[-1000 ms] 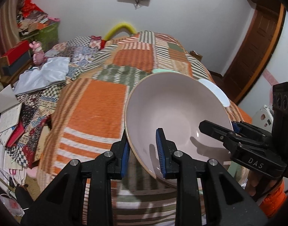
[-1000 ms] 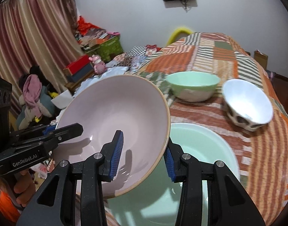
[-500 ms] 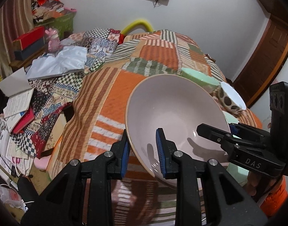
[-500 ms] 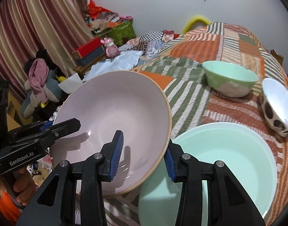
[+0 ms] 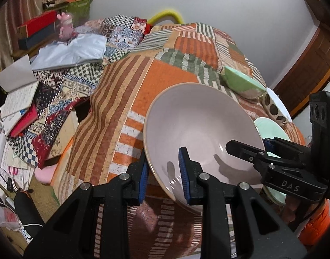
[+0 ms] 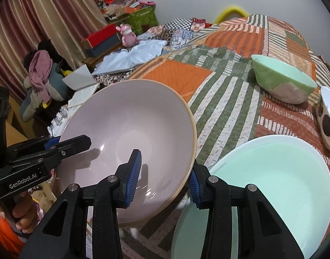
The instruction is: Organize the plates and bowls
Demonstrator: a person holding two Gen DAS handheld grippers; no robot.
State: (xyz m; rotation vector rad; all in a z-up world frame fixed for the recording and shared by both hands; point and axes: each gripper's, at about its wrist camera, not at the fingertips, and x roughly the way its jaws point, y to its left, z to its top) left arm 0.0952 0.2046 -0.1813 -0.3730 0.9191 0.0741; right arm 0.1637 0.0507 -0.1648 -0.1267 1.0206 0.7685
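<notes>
A large pale pink bowl (image 5: 203, 129) (image 6: 132, 133) hangs tilted over the near left part of the patchwork bed, carried by both grippers. My left gripper (image 5: 164, 172) is shut on its left rim, one pad inside and one outside. My right gripper (image 6: 165, 179) is shut on the opposite rim in the same way. To the right of the bowl a mint plate (image 6: 273, 183) lies flat on the quilt. Further back sit a green bowl (image 6: 283, 79) and a white bowl with dark spots (image 6: 329, 116).
The quilt (image 6: 229, 99) covers the whole bed. Left of the bed lie books and papers (image 5: 20, 99), a white sheet (image 5: 72, 51) and a heap of clothes (image 6: 39, 82). A wooden door (image 5: 311, 60) stands at the far right.
Both grippers have sunk and drawn back toward the bed's near left corner with the pink bowl. The bowl has left the spot over the mint plate and now hangs beside it.
</notes>
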